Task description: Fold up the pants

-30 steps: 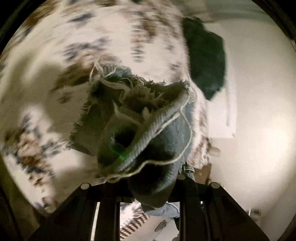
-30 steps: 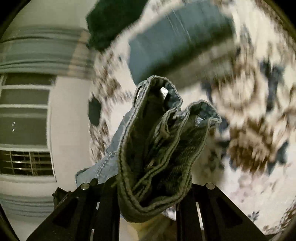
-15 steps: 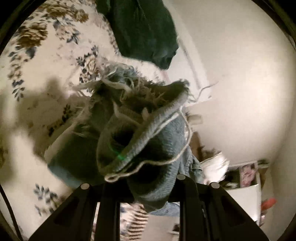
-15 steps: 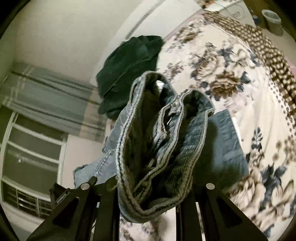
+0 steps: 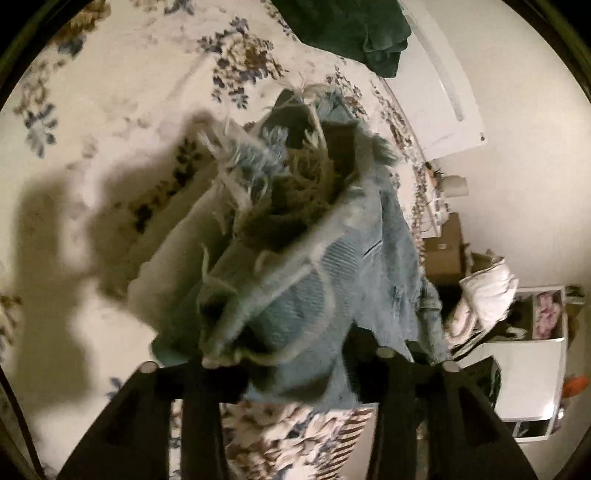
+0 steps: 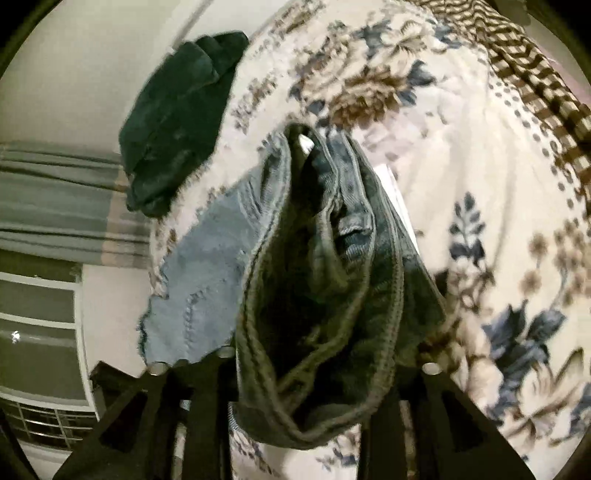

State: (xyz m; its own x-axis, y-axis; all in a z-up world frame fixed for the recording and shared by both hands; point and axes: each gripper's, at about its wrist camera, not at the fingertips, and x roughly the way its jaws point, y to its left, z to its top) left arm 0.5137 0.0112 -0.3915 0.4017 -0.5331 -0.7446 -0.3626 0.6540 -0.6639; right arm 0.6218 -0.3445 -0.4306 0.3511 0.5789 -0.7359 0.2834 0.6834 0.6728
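Both grippers are clamped on one pair of faded blue denim pants, held up off the bed. The left gripper has its two black fingers pinched on the frayed, stringy hem end, threads sticking out everywhere, a bit blurred. Over on the other side, the right gripper bites down on the bunched, thick-seamed waistband, layers stacked together between the fingers, and a lighter blue panel of the same pants hangs off to the left of it.

Underneath, a cream bedspread printed with brown and blue flowers spreads wide, and dark shadows of the grippers fall across it on the left. In the right wrist view a brown-and-white checked border runs along its far edge. One dark green crumpled garment lies at the bed's edge near the pale wall; the right camera catches it too.

Around the room: a brown cardboard box stands by the wall, its contents hidden. One white pillow-like bundle lies beside white furniture. On the right camera's side, grey-striped curtains hang above a window with a grille.
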